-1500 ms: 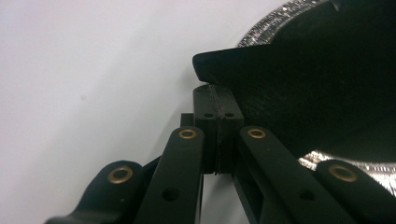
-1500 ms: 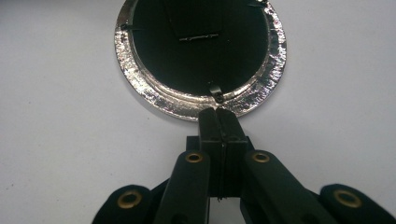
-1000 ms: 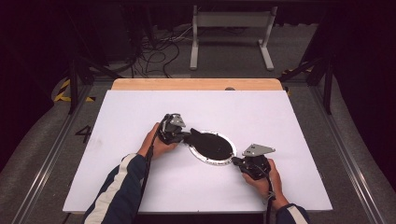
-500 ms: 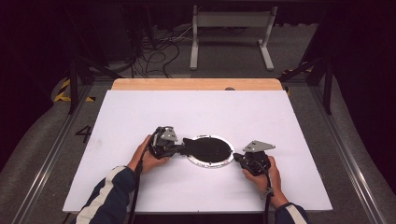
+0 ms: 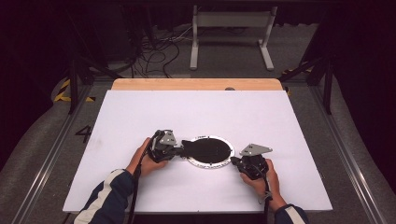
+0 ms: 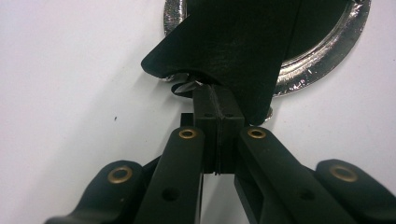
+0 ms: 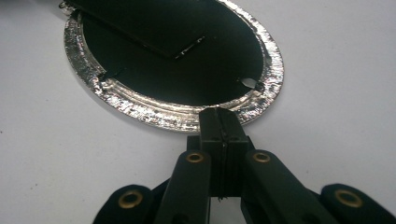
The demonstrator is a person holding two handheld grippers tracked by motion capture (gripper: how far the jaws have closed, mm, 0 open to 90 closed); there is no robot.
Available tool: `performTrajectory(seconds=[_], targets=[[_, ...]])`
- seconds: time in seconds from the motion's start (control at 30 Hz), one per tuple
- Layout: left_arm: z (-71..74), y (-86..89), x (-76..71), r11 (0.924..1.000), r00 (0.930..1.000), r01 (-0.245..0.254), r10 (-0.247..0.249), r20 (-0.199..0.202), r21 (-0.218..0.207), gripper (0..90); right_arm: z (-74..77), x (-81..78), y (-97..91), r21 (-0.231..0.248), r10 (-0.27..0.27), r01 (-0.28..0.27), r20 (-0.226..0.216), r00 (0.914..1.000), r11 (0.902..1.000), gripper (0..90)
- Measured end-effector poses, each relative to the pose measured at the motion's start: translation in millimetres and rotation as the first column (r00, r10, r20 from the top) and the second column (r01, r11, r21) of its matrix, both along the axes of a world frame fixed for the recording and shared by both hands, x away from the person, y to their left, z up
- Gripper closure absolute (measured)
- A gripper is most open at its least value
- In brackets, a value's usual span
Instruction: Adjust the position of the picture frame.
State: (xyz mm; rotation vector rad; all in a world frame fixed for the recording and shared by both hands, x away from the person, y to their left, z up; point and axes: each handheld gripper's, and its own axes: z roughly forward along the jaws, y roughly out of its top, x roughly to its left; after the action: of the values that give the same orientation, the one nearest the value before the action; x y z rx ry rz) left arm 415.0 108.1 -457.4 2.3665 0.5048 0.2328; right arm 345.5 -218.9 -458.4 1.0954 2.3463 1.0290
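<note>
Foil tray (image 5: 210,150), round with a crinkled silver rim and a black inside, lies on the white table (image 5: 196,112) near the person's edge, between the two grippers. At its left the left gripper (image 5: 180,148) has its jaws pressed fully together, pinching the edge of a black sheet (image 6: 233,42) that lies over the tray and sticks out past the rim toward that gripper; in the left gripper view the sheet's curved corner sits right at the closed tips. At the tray's right the right gripper (image 5: 235,161) has its jaws fully closed too, tips at the foil rim (image 7: 187,116); whether they pinch the rim or only touch it I cannot tell. Count: one tray, one black sheet, two grippers, two hands.
</note>
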Motion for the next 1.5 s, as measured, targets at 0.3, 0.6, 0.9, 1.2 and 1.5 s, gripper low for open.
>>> performTrajectory(seconds=[0.3,0.6,0.9,1.2,1.5], targets=[[-0.5,3.4,-5.3,0.9997,0.9994,0.02,-0.02,-0.029,-0.017,90.0,0.0,-2.8,6.6,0.004,0.007,-0.007,-0.004,1.0,1.0,90.0],[-0.6,2.8,-19.2,0.9988,0.9986,0.047,-0.047,-0.023,-0.01,90.0,-0.2,7.7,7.3,-0.003,-0.033,0.033,0.009,0.9994,0.9995,90.0],[-1.0,0.6,-31.9,0.9977,0.9976,0.067,-0.067,-0.02,-0.011,90.0,-0.3,17.6,8.6,-0.008,-0.061,0.061,0.017,0.998,0.9981,90.0],[-1.1,-1.9,-39.9,0.9969,0.9967,0.078,-0.078,-0.023,-0.009,90.0,-0.5,8.9,14.7,-0.003,-0.024,0.024,0.009,0.9997,0.9997,90.0],[-1.4,-2.8,-41.0,0.9963,0.996,0.084,-0.085,-0.03,-0.018,90.0,-1.0,-2.0,28.9,-0.013,0.037,-0.037,0.01,0.9993,0.9992,90.0]])
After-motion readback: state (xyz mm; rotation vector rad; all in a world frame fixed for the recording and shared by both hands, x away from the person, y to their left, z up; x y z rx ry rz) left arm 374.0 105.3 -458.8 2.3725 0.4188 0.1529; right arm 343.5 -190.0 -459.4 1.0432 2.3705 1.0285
